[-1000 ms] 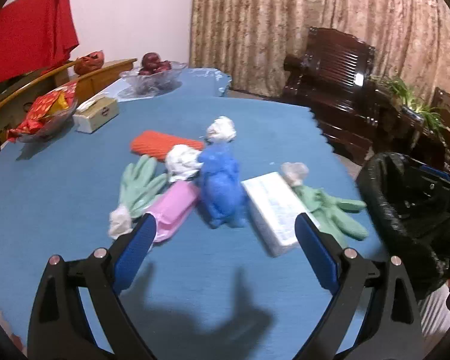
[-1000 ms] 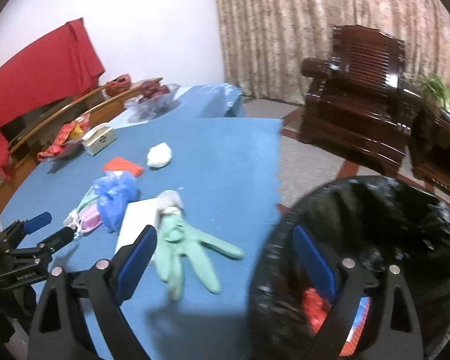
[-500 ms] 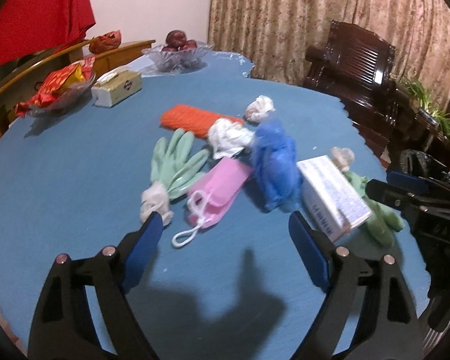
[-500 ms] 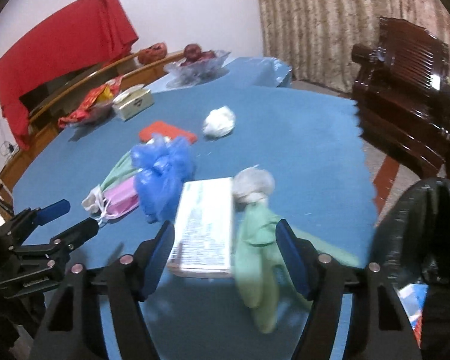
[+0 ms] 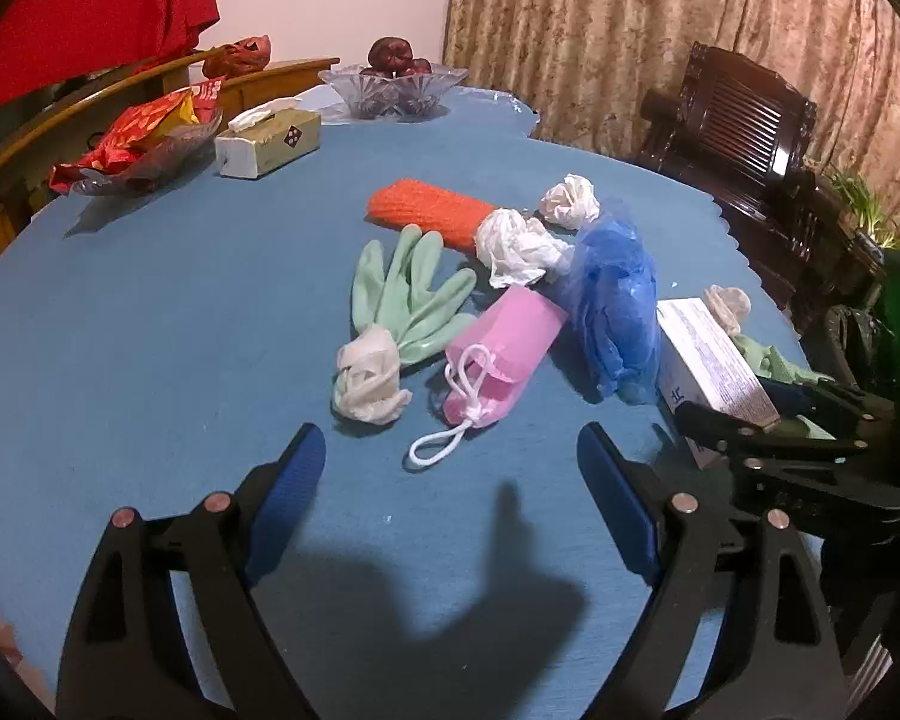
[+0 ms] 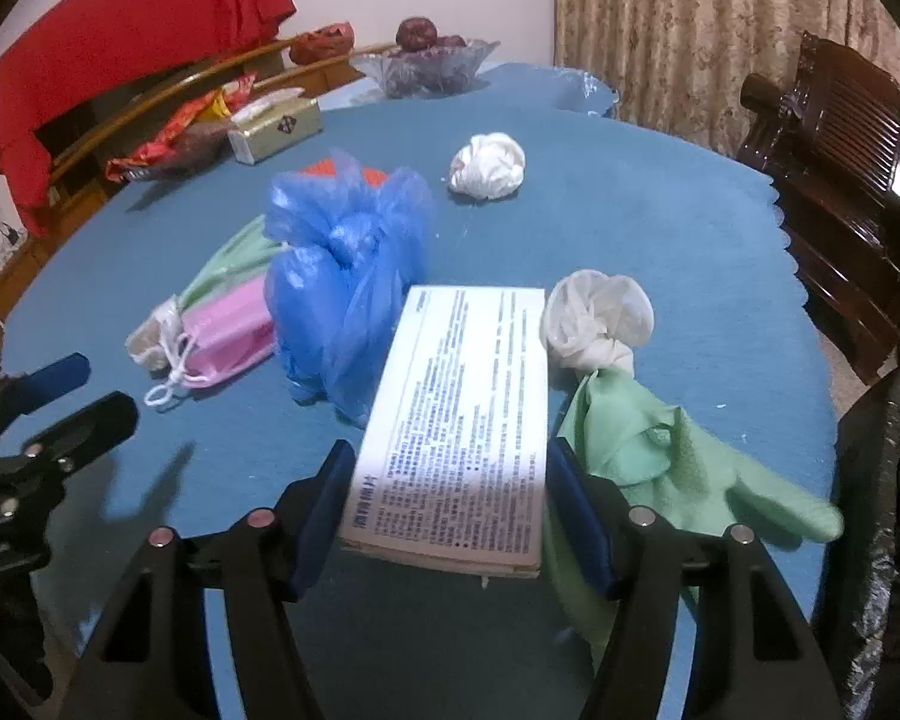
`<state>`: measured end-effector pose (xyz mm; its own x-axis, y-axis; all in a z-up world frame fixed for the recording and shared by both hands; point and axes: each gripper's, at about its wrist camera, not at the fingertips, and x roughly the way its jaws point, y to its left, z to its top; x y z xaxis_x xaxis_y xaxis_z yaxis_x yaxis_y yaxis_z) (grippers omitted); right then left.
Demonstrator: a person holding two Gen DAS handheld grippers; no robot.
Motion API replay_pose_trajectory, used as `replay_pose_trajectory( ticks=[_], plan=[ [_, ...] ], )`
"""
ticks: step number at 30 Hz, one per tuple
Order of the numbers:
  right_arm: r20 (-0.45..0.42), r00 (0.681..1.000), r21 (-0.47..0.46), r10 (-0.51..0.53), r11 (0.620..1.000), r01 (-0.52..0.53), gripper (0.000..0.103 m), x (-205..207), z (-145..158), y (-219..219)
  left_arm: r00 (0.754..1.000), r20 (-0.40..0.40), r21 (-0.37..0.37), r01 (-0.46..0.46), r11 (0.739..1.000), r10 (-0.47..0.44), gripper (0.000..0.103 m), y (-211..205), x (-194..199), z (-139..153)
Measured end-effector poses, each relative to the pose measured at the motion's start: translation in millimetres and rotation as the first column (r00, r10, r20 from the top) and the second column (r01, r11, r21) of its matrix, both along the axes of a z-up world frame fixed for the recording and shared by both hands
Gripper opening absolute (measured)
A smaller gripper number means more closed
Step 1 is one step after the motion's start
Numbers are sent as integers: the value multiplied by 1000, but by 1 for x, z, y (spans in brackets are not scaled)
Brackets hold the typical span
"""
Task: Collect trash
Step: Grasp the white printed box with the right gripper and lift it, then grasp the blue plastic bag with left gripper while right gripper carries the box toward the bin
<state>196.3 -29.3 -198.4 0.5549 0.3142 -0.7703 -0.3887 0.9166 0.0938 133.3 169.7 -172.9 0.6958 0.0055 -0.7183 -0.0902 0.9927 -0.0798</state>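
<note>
Your right view hides most of the orange mesh pad (image 6: 330, 168) behind the blue plastic bag (image 6: 348, 276) — only corners show. The black bin bag (image 6: 882, 480) is cut off at the edge, and the box's print (image 6: 468, 396) is too blurred to read.

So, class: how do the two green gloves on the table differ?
The left green glove lies flat with fingers spread, beside the pink pouch; the right green glove is crumpled, beside the white box. The left glove's fingers point away from the cameras, the right glove's toward them. Both have pale bunched cuffs.

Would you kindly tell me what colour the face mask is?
Pink, with white ear loops; the face mask shows best in the left wrist view.
</note>
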Motion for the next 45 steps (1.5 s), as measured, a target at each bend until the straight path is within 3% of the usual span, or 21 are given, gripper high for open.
replay_pose_trajectory(
  ticks=[6,17,22,29,34,36,45],
  plan=[
    [21,1000,-45,3,999,-2,60,-4,-1,3,1000,-1,-2,0,1000,0,84,0,0,0],
    [53,999,78,4,997,-8,58,-25,39,-25,1000,19,-8,17,1000,-17,84,-11,-1,8],
    [49,999,73,-11,997,8,57,-33,48,-39,998,24,-10,52,999,-52,84,-24,0,11],
    [5,998,37,-56,998,56,57,-31,24,-53,997,10,-6,77,997,-77,84,-36,1,8],
    [-9,998,11,-57,998,57,66,-24,7,-47,997,-4,-2,77,997,-77,84,-38,0,5],
    [-14,998,16,-55,998,56,61,-24,5,-46,997,-6,-2,75,997,-75,84,-37,0,5],
    [53,993,118,-101,988,95,60,-32,45,-74,994,8,-15,110,994,-110,84,-46,11,8]
  ],
)
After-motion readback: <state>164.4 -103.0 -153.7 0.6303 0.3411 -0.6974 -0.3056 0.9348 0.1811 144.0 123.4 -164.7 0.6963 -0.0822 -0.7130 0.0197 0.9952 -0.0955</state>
